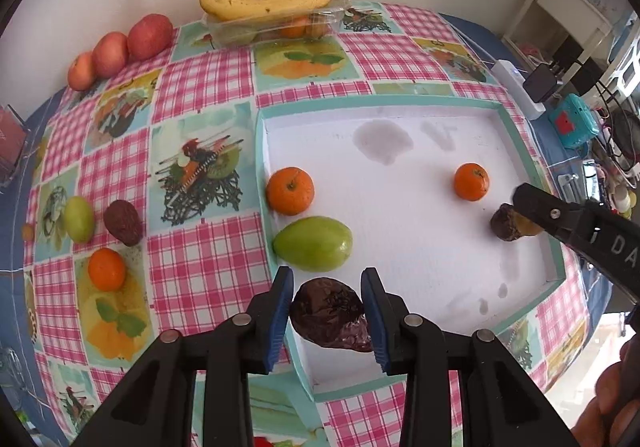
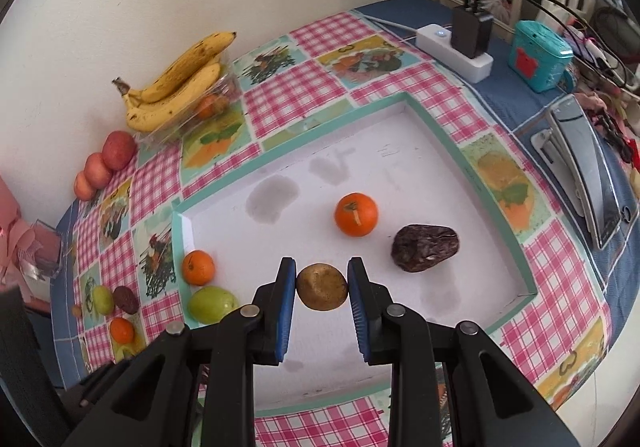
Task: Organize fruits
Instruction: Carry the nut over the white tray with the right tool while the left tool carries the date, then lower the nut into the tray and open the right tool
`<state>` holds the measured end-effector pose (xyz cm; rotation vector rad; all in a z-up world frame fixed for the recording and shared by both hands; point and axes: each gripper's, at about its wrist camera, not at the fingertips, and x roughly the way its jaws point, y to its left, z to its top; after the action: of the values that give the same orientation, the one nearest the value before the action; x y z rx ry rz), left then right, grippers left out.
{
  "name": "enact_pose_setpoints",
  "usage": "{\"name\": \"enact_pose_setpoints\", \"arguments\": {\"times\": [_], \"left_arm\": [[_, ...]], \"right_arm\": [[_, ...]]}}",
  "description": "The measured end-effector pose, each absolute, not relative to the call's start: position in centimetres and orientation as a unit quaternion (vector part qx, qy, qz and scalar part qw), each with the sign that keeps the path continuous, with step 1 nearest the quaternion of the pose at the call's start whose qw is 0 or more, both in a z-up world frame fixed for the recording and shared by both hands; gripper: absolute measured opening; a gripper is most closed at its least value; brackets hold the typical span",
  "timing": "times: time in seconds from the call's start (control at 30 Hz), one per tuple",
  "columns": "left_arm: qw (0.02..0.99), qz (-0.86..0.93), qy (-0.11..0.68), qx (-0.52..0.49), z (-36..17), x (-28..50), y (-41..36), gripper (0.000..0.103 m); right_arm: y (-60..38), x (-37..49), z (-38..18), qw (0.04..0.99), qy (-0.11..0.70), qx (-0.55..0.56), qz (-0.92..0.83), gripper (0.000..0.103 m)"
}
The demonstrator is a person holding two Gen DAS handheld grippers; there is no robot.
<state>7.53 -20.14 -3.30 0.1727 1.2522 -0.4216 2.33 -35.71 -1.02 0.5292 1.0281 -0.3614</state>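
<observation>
Left gripper [image 1: 327,313] fingers clamp a dark wrinkled fruit [image 1: 330,314] over the near-left corner of the white tray [image 1: 400,207]. Right gripper [image 2: 322,287] fingers clamp a small brown-yellow fruit [image 2: 322,287] over the tray's near middle. Inside the tray: two oranges, one [image 2: 356,214] at centre, and a green fruit [image 1: 313,243] against its left wall. Advice: lower each fruit to bare tray floor, clear of the green fruit, before unclamping, so nothing rolls.
</observation>
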Motion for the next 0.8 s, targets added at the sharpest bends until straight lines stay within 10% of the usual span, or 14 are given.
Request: {"name": "enact_pose_setpoints", "arguments": {"times": [0.8], "left_arm": [[0.76,-0.191,0.613,0.105,-8.3,8.0,-22.1,0.038]], "right_arm": [[-37.6,3.5,-5.7,0.782,0.528,0.278,-0.181,0.028]]}}
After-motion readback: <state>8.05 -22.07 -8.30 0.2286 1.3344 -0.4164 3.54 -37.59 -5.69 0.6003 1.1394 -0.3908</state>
